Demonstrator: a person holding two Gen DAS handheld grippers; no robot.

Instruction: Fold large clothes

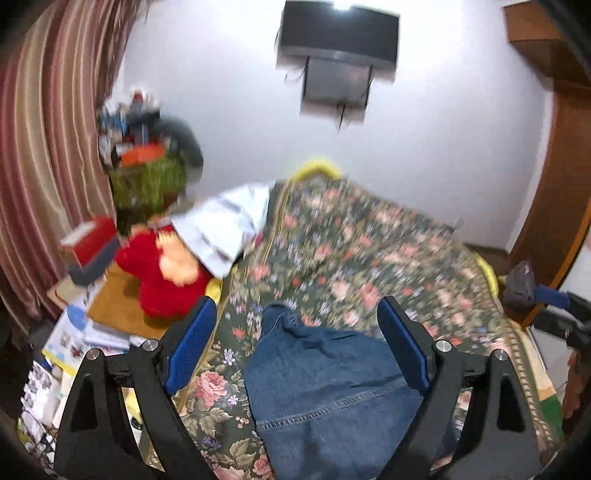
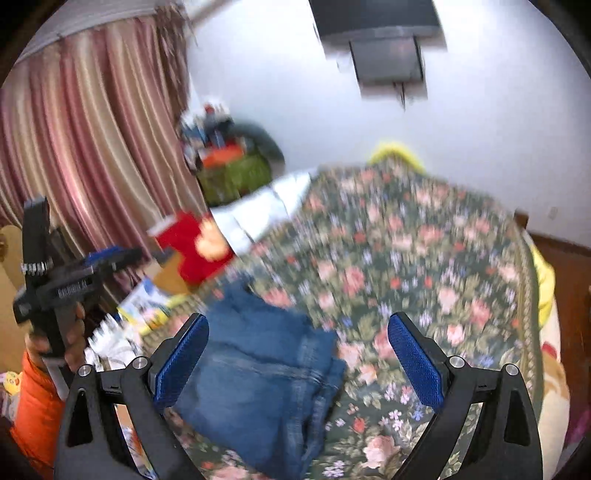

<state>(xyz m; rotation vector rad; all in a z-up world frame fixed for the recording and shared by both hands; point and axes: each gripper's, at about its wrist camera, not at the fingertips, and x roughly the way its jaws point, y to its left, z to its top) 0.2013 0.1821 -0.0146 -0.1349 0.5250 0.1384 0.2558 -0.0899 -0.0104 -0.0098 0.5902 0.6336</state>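
Observation:
A pair of blue denim jeans (image 1: 332,398) lies folded on the floral bedspread (image 1: 369,258). My left gripper (image 1: 297,354) is open and empty, raised above the jeans with its blue pads on either side. In the right wrist view the jeans (image 2: 266,387) lie at the lower left of the bedspread (image 2: 424,258). My right gripper (image 2: 297,369) is open and empty above them. The left gripper (image 2: 88,266) shows there at the far left, held in a hand. The right gripper's tip (image 1: 550,295) shows at the right edge of the left wrist view.
A white striped cloth (image 1: 225,221) lies at the bed's far left corner. A red plush toy (image 1: 166,273), a red box (image 1: 88,247) and papers (image 1: 74,343) lie on the floor at the left. Striped curtains (image 1: 48,147) hang left. A TV (image 1: 340,33) is on the wall.

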